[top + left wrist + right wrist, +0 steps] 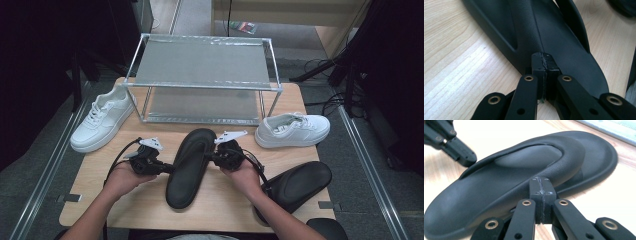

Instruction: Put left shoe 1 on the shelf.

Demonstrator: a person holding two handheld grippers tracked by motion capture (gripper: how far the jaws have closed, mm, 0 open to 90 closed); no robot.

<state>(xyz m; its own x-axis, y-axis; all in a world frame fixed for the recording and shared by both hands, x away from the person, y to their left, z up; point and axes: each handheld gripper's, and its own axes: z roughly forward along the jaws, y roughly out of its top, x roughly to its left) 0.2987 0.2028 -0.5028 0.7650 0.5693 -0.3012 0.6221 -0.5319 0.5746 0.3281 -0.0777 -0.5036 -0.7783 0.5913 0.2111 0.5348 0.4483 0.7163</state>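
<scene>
Where the pale wood-grain worktop (pixel 95 170) fills the centre of the high view, a black flip-flop (pixel 190 165) lies lengthwise at mid-frame. The left claw (pixel 167 168) meets its left edge and the right claw (pixel 211 159) its right edge; in both gripper views the jaws are pressed together at the sandal's strap. A second black flip-flop (pixel 300 182) lies at lower right. White sneakers sit at left (pixel 100 122) and right (pixel 292 131). A two-tier metal rack (pixel 202 62) stands at the worktop's far side. Around it are grey floor, dark surroundings and cables at upper right.
</scene>
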